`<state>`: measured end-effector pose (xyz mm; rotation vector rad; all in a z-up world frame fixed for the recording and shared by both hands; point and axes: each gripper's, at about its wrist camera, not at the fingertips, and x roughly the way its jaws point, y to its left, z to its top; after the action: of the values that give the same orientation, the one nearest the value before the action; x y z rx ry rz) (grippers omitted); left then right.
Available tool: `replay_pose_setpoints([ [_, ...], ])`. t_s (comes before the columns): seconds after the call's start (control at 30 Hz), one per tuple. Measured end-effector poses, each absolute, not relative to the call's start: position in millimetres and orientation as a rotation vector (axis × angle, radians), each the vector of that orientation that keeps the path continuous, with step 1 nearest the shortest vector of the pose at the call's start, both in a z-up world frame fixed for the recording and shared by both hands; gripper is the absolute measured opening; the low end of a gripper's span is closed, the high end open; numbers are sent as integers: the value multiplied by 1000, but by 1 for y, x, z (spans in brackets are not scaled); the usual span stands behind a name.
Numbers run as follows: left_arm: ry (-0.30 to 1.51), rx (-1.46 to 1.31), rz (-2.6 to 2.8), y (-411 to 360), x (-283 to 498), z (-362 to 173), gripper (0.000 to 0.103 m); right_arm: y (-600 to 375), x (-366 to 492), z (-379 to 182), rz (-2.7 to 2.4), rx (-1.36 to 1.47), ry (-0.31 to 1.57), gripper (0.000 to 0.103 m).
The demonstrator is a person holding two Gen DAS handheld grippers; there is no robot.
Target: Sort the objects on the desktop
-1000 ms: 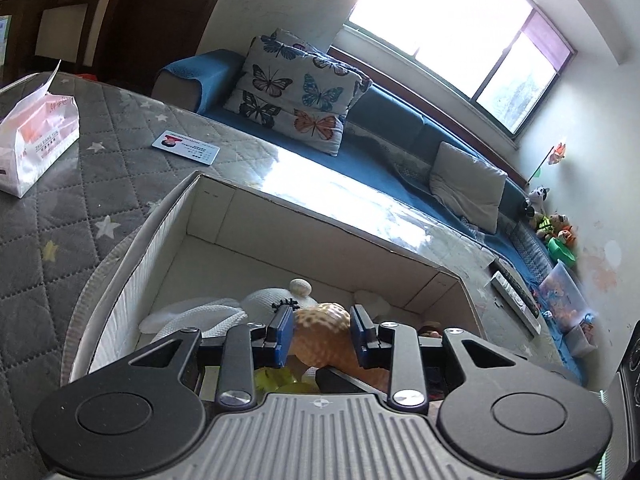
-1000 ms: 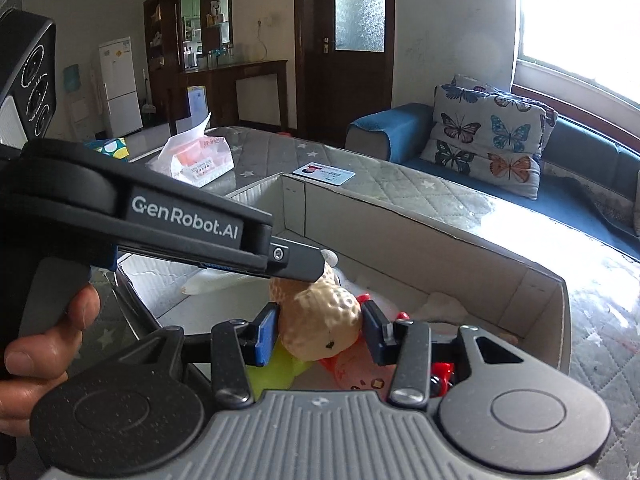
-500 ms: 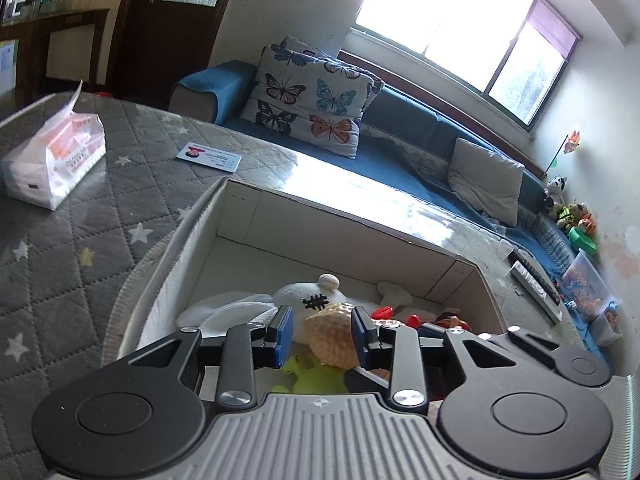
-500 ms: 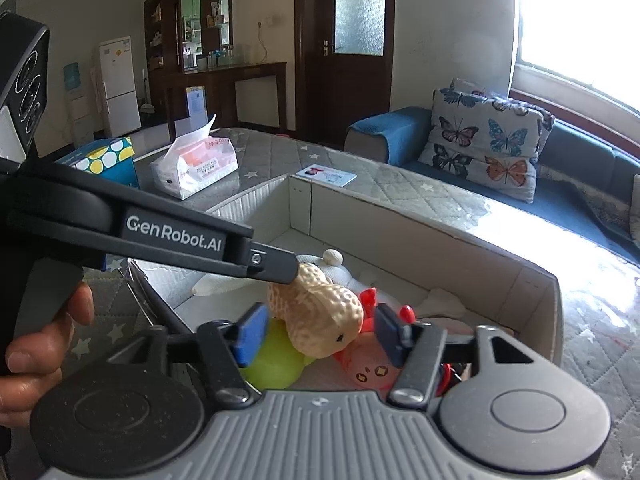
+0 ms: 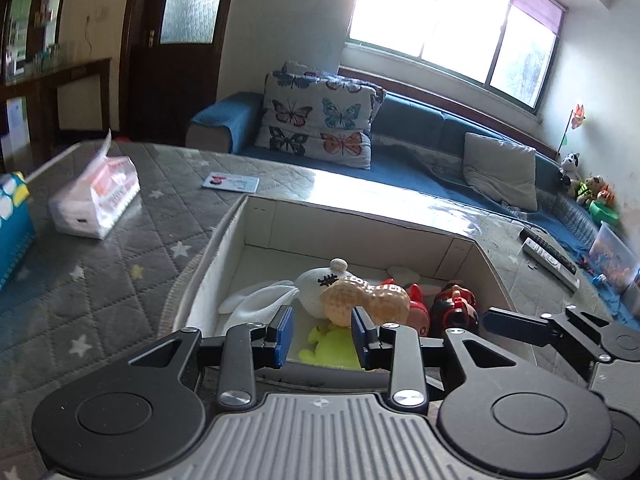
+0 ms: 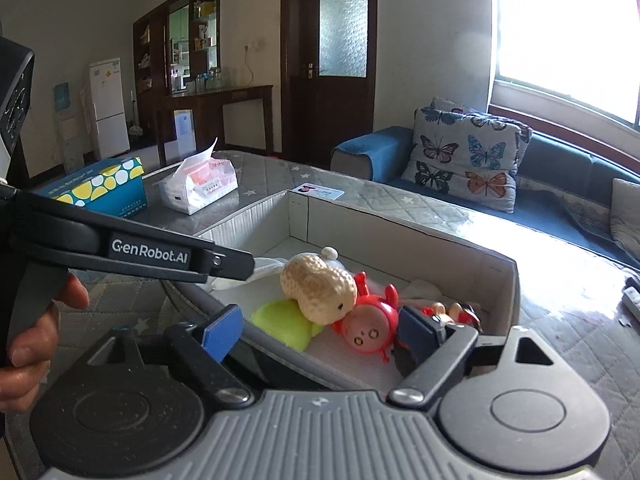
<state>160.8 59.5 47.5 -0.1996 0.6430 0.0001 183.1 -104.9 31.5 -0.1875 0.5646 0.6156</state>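
Right gripper (image 6: pixel 316 334): lower centre of its own view, jaws opening and wide apart — nothing between the pads.
Left gripper (image 5: pixel 322 338): low in its frame, fingers apart, gripping nothing; the toys lie beyond them.
Box (image 6: pixel 400 232): middle of frame; the peanut toy (image 6: pixel 318 288) lies inside, resting on a yellow-green toy (image 6: pixel 284 322) and touching a red toy (image 6: pixel 370 320), with a white plush (image 5: pixel 316 286) behind it.
Done, as I judge: several toys are binned.
Left, farther back — a tissue pack (image 6: pixel 200 188), a dotted blue box (image 6: pixel 102 186) and a card (image 6: pixel 318 191) sit on the grey quilted table (image 6: pixel 568 320).
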Motion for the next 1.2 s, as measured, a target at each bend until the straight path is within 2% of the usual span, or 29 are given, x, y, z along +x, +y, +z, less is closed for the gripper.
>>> replay_pose_setpoints([
  [0.27,612,-131,-15,51,124,51,35,-118,148,30,596,-172,553,103],
  [0.6,630,-74,-5,42,90,38,35,-119,116,15,553,-201,581,103],
  [1.2,676,30,111,39,66,12,35,-124,106,-10,437,-128,697,103],
])
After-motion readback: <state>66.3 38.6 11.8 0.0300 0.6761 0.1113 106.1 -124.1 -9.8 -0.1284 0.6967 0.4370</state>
